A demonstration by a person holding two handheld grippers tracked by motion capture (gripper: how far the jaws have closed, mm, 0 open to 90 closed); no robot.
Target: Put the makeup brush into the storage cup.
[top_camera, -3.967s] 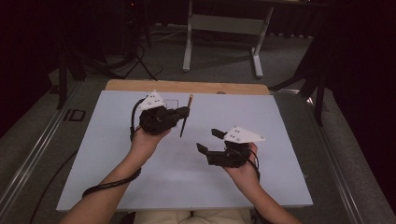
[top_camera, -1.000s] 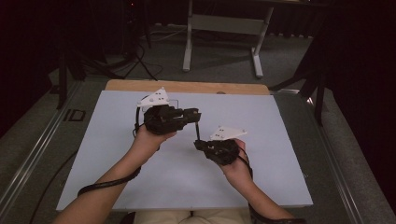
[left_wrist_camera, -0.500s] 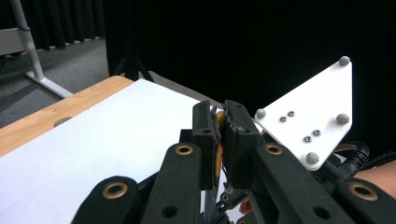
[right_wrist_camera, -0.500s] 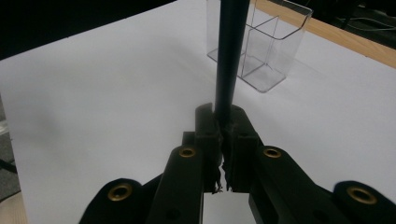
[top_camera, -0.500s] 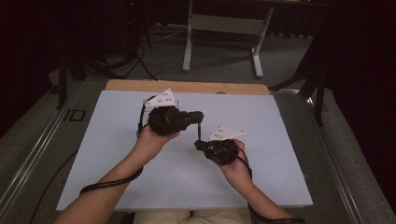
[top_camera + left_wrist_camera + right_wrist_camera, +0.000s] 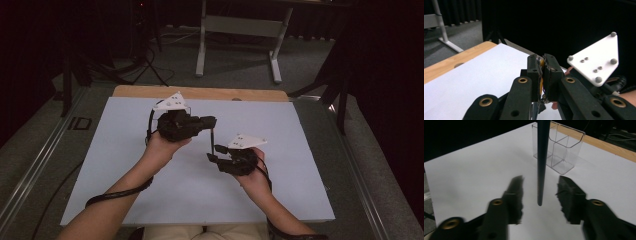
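A: Tongs overhead? 
B: Left tongs (image 6: pixel 212 121) clamp the pencil's (image 6: pixel 212 140) top above the worktop (image 6: pixel 115 150); right tongs (image 6: pixel 212 156) sit below.
A: Left gripper view? 
B: Pads pressed together on it.
A: Right gripper view? 
B: Jaws just opened, pencil (image 6: pixel 541 160) hanging untouched between; clear holder (image 6: pixel 559 147) behind.

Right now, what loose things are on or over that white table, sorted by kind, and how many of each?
Dark pencils: 1, hanging upright from the left gripper
Clear two-compartment holders: 1, standing on the white table
Handheld grippers: 2, left and right gripper
Total: 4
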